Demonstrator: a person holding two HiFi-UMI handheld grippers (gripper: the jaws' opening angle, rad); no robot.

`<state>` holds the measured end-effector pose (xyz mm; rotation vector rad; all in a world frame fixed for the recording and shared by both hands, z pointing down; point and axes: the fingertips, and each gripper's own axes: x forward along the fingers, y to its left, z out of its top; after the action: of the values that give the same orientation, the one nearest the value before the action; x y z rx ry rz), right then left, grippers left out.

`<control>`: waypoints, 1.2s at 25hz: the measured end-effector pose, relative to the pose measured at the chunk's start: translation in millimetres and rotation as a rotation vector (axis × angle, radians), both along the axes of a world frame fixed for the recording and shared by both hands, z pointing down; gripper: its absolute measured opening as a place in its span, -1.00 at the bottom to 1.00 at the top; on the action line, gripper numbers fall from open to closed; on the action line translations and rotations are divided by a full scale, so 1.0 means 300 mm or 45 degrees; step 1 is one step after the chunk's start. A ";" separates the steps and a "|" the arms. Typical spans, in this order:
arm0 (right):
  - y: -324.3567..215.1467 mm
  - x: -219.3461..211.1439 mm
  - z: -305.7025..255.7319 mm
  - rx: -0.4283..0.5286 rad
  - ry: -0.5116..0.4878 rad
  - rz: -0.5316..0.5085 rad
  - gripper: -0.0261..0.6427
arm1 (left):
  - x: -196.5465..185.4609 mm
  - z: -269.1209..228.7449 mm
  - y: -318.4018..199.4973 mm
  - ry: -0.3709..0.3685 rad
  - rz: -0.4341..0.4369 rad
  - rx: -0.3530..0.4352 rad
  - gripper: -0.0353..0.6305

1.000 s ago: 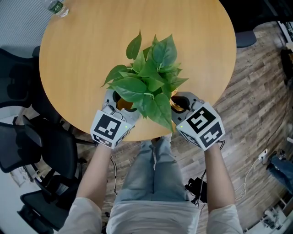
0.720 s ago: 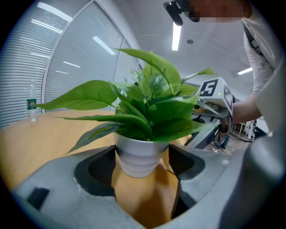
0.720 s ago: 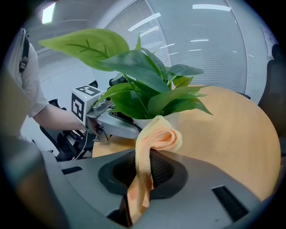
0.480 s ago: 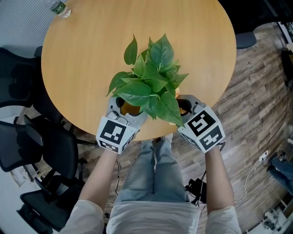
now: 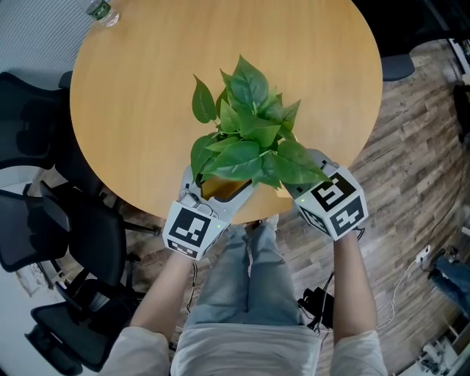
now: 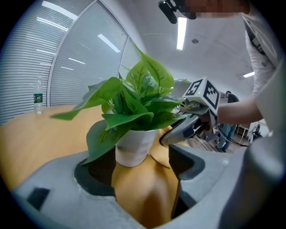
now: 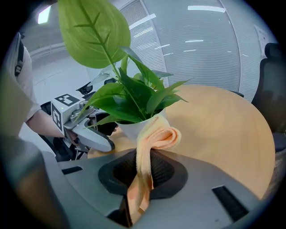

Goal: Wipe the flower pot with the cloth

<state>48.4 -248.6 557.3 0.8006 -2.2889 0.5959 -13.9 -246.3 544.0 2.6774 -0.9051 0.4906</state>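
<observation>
R tool (image 7: 142,172): jaws together, clamped on the peach cloth (image 7: 154,136). The cloth's loop lies against the side of the white flower pot (image 6: 133,145). L tool (image 6: 143,156): jaws wide apart w/ the pot btwn the tips; one pad sits close against it, gap at the other. Leaves (image 5: 246,139) overhang both tools. Pot stands on the round surface (image 5: 147,95), near its near edge; both tools reach in over that edge. Beyond the plant there's lots of bare top, w/ a bottle (image 5: 101,10) at the far-left rim. Black chairs (image 5: 73,242) off the left edge, wood floor (image 5: 411,147) on the right.
</observation>
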 end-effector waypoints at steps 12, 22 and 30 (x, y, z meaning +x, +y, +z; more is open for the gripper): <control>-0.006 0.010 0.006 -0.008 -0.006 0.001 -0.77 | -0.071 -0.008 -0.131 -0.038 0.417 0.074 0.43; -0.012 0.004 0.011 -0.003 -0.012 -0.010 -0.77 | 0.059 -0.017 -0.122 0.032 0.610 0.080 0.56; -0.049 0.096 -0.010 0.019 0.018 0.101 -0.77 | 0.059 -0.016 -0.125 0.026 0.485 0.103 0.54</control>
<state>77.0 -263.3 554.3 0.9040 -2.2598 0.6071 3.7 -283.8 539.3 2.9339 -0.4129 0.5122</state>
